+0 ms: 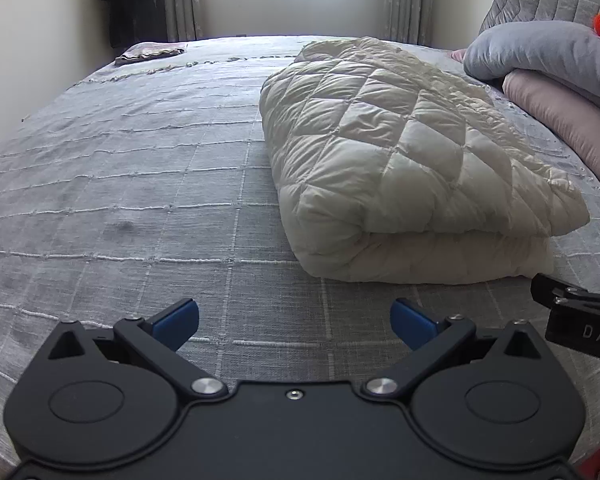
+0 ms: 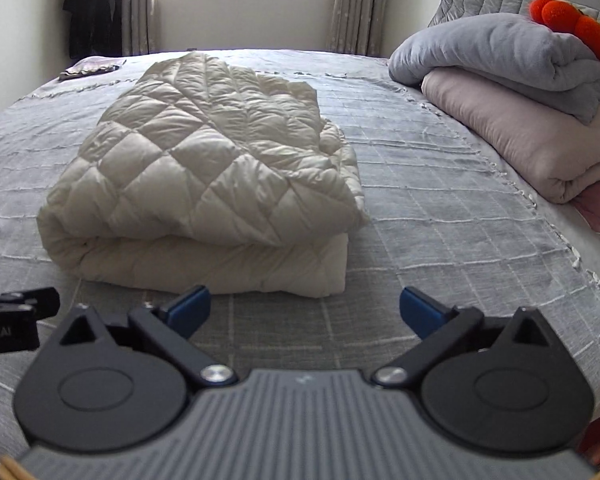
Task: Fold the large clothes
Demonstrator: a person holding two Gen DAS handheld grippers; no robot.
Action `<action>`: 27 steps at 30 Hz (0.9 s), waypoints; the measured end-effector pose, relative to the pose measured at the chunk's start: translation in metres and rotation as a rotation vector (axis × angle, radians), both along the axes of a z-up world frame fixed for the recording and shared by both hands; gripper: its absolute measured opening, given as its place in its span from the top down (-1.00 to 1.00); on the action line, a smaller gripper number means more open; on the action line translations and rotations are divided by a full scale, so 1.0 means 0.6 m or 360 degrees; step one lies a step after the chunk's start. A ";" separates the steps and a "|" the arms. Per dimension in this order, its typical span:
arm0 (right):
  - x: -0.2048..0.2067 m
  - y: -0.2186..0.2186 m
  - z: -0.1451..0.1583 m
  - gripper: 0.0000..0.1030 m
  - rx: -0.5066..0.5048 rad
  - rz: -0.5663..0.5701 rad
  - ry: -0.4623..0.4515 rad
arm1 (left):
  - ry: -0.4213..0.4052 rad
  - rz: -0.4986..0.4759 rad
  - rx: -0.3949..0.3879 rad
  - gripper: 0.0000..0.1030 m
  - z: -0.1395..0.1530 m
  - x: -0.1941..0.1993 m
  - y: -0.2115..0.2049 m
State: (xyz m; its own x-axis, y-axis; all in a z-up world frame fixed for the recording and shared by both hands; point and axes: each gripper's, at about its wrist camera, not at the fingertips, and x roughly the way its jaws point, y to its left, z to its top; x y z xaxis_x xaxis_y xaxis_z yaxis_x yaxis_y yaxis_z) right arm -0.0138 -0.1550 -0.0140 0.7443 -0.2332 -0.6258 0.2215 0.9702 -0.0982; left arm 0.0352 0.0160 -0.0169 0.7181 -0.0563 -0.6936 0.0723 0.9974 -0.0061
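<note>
A cream quilted down garment (image 1: 396, 152) lies folded in a thick bundle on the grey bedspread (image 1: 120, 184); it also shows in the right wrist view (image 2: 204, 168). My left gripper (image 1: 295, 320) is open and empty, held above the bedspread in front of and left of the bundle. My right gripper (image 2: 305, 312) is open and empty, just in front of the bundle's near edge. Each gripper's body shows at the edge of the other's view.
Folded grey and pink blankets (image 2: 520, 92) are stacked at the right by the headboard, with an orange plush (image 2: 572, 20) on top. A small folded cloth (image 1: 150, 53) lies at the far left corner. A window and curtains stand behind the bed.
</note>
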 end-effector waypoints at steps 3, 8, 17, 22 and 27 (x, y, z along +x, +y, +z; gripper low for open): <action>0.003 -0.001 -0.001 -0.99 0.0006 0.0007 0.0008 | 0.0006 -0.0010 -0.0001 -1.00 -0.002 0.001 -0.004; 0.003 -0.004 -0.002 -0.99 0.0012 0.0009 0.0009 | 0.0005 -0.0027 0.0016 -1.00 -0.004 -0.001 -0.012; 0.003 -0.008 0.000 -0.99 0.0043 0.0016 0.0003 | 0.0021 -0.0034 0.0029 -1.00 -0.011 0.002 -0.017; 0.005 -0.010 0.000 -0.99 0.0094 0.0040 0.0013 | 0.0026 -0.0035 0.0025 -1.00 -0.011 0.002 -0.017; 0.005 -0.006 -0.001 -0.99 0.0094 0.0048 0.0013 | 0.0028 -0.0035 0.0020 -1.00 -0.011 0.003 -0.015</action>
